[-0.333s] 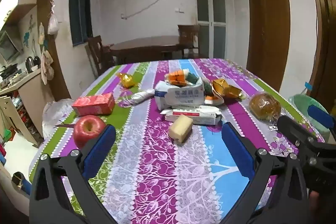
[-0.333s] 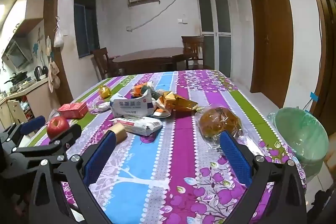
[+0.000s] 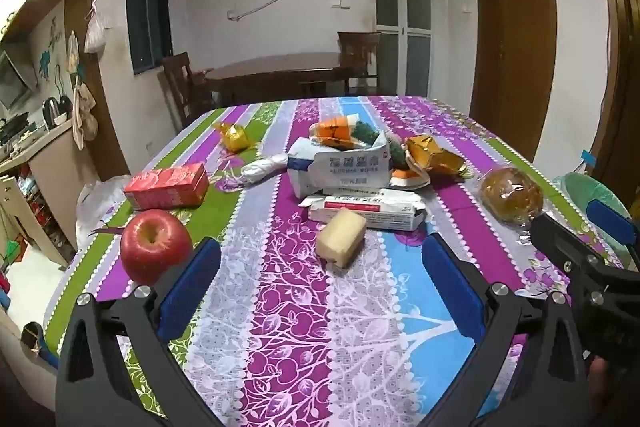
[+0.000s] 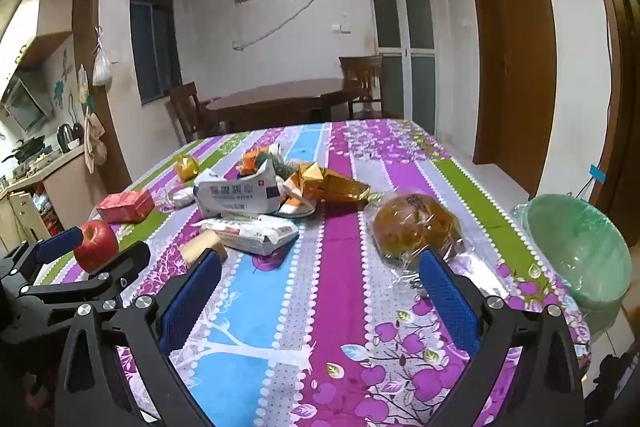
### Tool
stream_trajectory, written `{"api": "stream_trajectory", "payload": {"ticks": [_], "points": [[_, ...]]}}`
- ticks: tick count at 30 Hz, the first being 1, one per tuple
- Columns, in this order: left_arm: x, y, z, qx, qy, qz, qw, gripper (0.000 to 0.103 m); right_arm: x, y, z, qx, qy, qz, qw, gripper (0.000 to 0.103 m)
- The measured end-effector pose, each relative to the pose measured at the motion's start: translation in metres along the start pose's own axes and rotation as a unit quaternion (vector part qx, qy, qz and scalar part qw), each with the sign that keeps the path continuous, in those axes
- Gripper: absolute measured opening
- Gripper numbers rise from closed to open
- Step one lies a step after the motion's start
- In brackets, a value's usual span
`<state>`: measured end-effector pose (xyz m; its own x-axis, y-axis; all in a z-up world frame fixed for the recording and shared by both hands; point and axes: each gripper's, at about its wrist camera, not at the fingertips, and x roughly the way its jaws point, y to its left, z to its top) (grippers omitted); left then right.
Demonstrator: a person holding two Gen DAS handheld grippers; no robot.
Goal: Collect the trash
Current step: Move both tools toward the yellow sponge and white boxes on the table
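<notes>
A pile of trash lies mid-table: a white wipes packet (image 3: 340,169) (image 4: 236,193), a flat white packet (image 3: 368,209) (image 4: 250,233), gold foil wrappers (image 3: 434,155) (image 4: 328,183) and orange-green wrappers (image 3: 340,131). A small gold wrapper (image 3: 234,137) lies farther left. A green-lined trash bin (image 4: 580,251) stands right of the table. My left gripper (image 3: 320,267) is open and empty, just short of a beige block (image 3: 341,235). My right gripper (image 4: 320,275) is open and empty, near a wrapped bun (image 4: 412,225).
A red apple (image 3: 154,245), a red carton (image 3: 168,185) and a rolled white wrapper (image 3: 264,165) lie on the left of the striped tablecloth (image 3: 300,327). A dark dining table with chairs (image 3: 280,75) stands behind. A kitchen counter (image 3: 36,147) is at the left.
Both grippers have moved slightly forward over the table toward the pile; both stay open and empty.
</notes>
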<state>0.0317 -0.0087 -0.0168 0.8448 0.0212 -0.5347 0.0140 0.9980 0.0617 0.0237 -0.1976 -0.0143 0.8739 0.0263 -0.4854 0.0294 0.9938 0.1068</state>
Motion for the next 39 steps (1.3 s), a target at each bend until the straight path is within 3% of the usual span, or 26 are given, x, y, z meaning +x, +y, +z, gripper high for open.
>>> {"api": "stream_trajectory", "payload": {"ticks": [17,24,28,32,36,39], "points": [[0.017,0.002,-0.007,0.004,0.023,0.026,0.9994,0.097,0.023,0.014,-0.007,-0.015,0.025,0.002,1.0,0.099],[0.019,0.008,-0.006,-0.006,0.022,0.039,0.999,0.097,0.022,0.008,-0.006,-0.014,0.019,-0.027,0.999,0.099],[0.02,0.013,-0.006,-0.013,0.024,0.048,0.9985,0.097,0.018,0.004,-0.007,-0.003,0.008,-0.04,0.999,0.099],[0.02,0.016,-0.004,-0.018,0.023,0.052,0.9982,0.097,0.021,-0.007,-0.008,0.038,0.034,-0.054,0.997,0.099],[0.02,0.019,-0.004,-0.02,0.022,0.055,0.9981,0.097,0.031,-0.022,-0.015,0.09,0.08,-0.018,0.993,0.099],[0.021,0.021,-0.004,-0.023,0.024,0.055,0.9979,0.097,0.031,-0.022,-0.016,0.088,0.069,-0.018,0.994,0.099]]}}
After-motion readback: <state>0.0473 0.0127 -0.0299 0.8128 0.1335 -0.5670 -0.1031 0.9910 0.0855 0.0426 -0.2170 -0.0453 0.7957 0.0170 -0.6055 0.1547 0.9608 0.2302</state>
